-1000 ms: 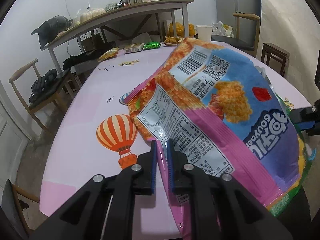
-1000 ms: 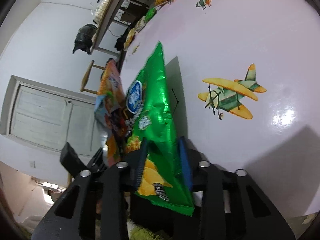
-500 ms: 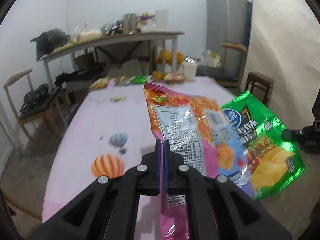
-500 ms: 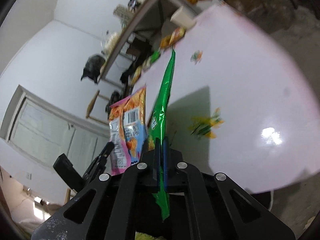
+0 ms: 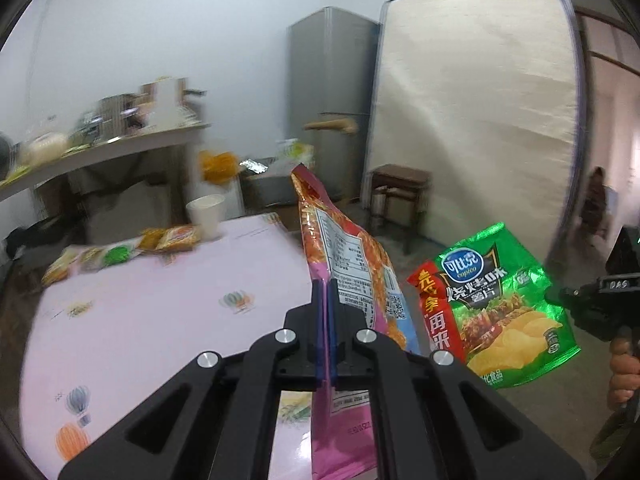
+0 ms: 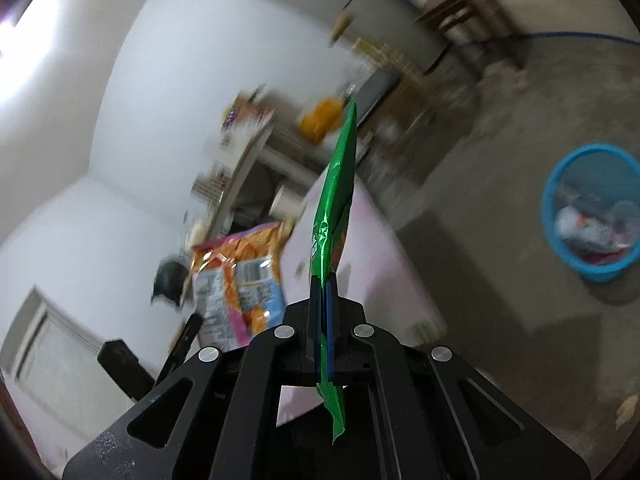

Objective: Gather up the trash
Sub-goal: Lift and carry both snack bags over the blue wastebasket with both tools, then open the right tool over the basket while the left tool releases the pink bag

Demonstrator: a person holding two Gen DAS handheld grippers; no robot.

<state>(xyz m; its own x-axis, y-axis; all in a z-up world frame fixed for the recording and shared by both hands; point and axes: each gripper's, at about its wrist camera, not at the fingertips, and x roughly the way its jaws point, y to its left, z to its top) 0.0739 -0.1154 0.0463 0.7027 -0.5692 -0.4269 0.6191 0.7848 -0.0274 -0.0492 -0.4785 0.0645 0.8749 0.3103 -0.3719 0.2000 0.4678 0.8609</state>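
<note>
The left gripper was clamped on the edge of an orange-and-pink snack bag, its jaws pressed together and aimed a little downward, above the near edge of the pink table. To the right of that table, off its edge, the right gripper pinched a green chip bag edge-on between closed jaws. Bare fingers of the person's right hand wrapped its handle.

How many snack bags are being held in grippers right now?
2. The pink-orange bag is pinched in the left gripper; the green chip bag is pinched in the right gripper. Small wrappers on the table aren't counted.
</note>
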